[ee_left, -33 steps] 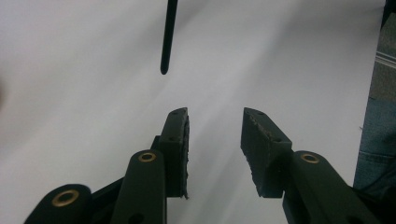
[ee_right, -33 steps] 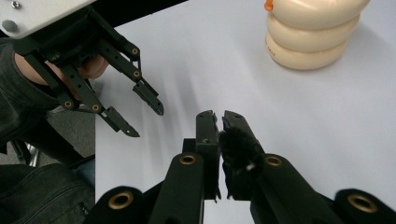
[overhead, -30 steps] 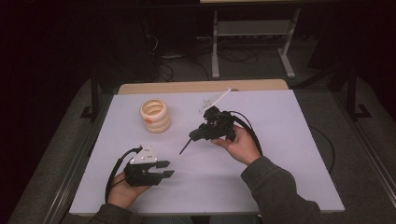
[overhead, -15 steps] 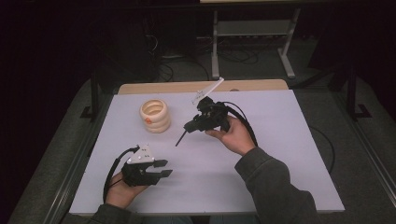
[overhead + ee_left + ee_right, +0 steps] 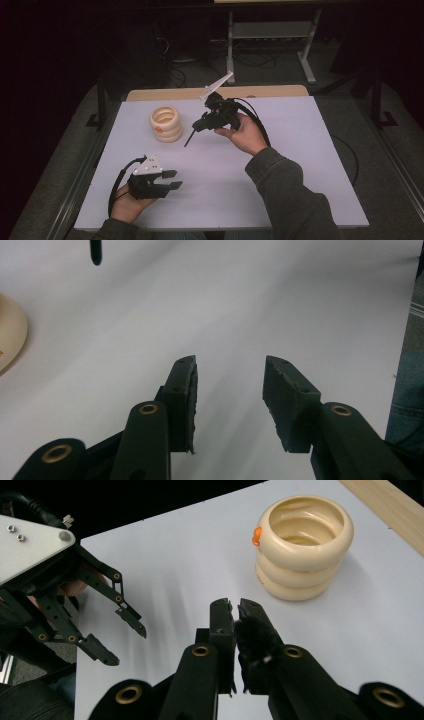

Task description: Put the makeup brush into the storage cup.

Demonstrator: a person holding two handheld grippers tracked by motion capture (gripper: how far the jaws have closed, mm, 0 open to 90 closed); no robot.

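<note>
My right gripper (image 5: 201, 124) hangs above the middle of the white table top (image 5: 280, 165), shut on a slim brush (image 5: 216, 88). Its white handle sticks up and away, and its dark end (image 5: 189, 140) points down to the left. In the right gripper view dark bristles (image 5: 255, 635) sit pinched at my right gripper (image 5: 234, 608). A cream ribbed pot (image 5: 166, 123) with an orange mark stands just left of it. My left gripper (image 5: 174, 179) rests near the front left; its jaws have just been opening and nothing is between them in the left gripper view (image 5: 230, 385).
A wooden strip (image 5: 270, 91) runs along the table's far edge, with a metal stand (image 5: 270, 30) on the dark floor behind. The pot's edge (image 5: 10, 340) and the brush tip (image 5: 95, 252) lie ahead of my left gripper. My left gripper (image 5: 127, 642) faces the right one.
The right hand has lifted and carried the brush farther away and a little left, closer to the pot. The left hand has kept its place.
</note>
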